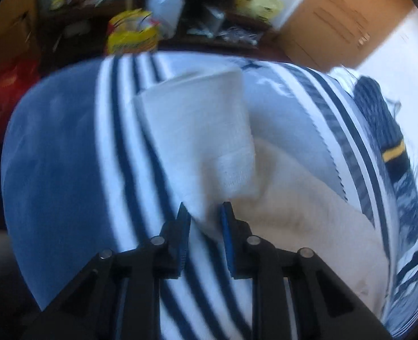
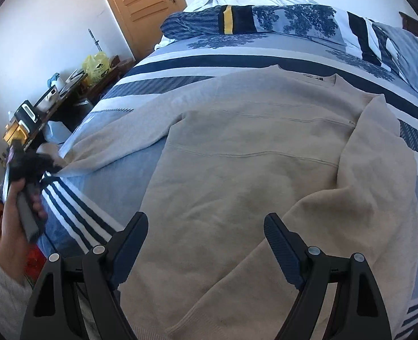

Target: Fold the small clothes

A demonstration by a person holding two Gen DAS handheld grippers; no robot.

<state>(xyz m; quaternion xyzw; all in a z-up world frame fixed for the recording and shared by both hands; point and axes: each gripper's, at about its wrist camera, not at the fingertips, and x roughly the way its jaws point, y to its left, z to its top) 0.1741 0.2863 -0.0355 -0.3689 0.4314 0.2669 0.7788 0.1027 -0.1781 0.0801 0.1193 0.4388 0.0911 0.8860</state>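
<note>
Currently the left hand-held gripper (image 1: pixel 204 212) is clenched on the sleeve cuff (image 1: pixel 209 153) of the beige sweater (image 2: pixel 237 170) spread on the bed (image 2: pixel 180 62); the right hand-held gripper (image 2: pixel 206 223) hovers released above it.

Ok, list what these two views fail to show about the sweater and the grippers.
- Left wrist view: motion blur; left gripper is shut on the sleeve cuff.
- Right wrist view: sweater hem cut off by the bottom edge, behind the open right gripper.
- Right wrist view: left gripper blurred, fingertips indistinct.
</note>
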